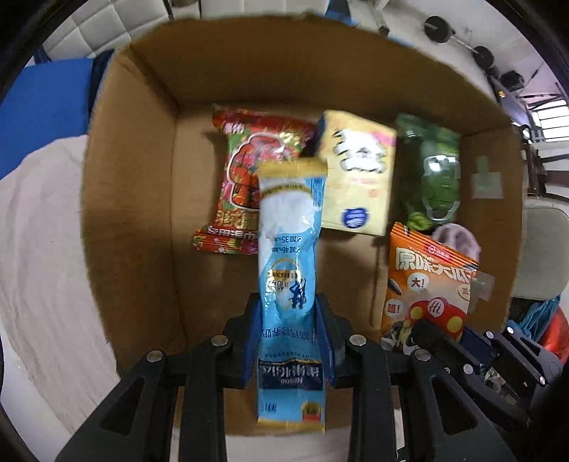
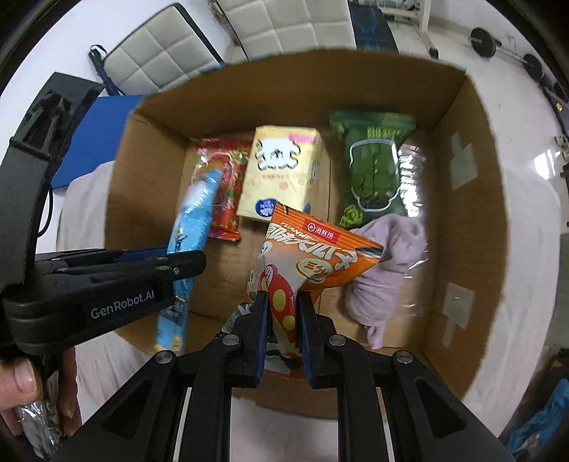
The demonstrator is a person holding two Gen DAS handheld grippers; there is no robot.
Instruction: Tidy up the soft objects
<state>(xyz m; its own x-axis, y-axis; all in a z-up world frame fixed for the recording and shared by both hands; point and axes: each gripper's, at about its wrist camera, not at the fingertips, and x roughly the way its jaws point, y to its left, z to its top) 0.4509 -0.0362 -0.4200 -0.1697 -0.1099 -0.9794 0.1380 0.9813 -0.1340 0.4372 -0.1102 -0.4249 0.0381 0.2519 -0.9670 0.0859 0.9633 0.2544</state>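
My left gripper (image 1: 288,320) is shut on a long light-blue milk-powder packet (image 1: 288,248) and holds it above the open cardboard box (image 1: 135,199). My right gripper (image 2: 282,320) is shut on an orange sunflower-seed bag (image 2: 313,263), also above the box (image 2: 473,248). The right gripper and its orange bag (image 1: 426,280) show at the right of the left wrist view. The left gripper (image 2: 185,270) with the blue packet (image 2: 192,227) shows at the left of the right wrist view.
On the box floor lie a red snack bag (image 1: 249,177), a yellow snack bag (image 2: 277,177), a green snack bag (image 2: 373,170) and a lilac cloth in clear wrap (image 2: 387,263). The box stands on a white cloth (image 1: 42,248). White padded chairs (image 2: 277,28) stand behind.
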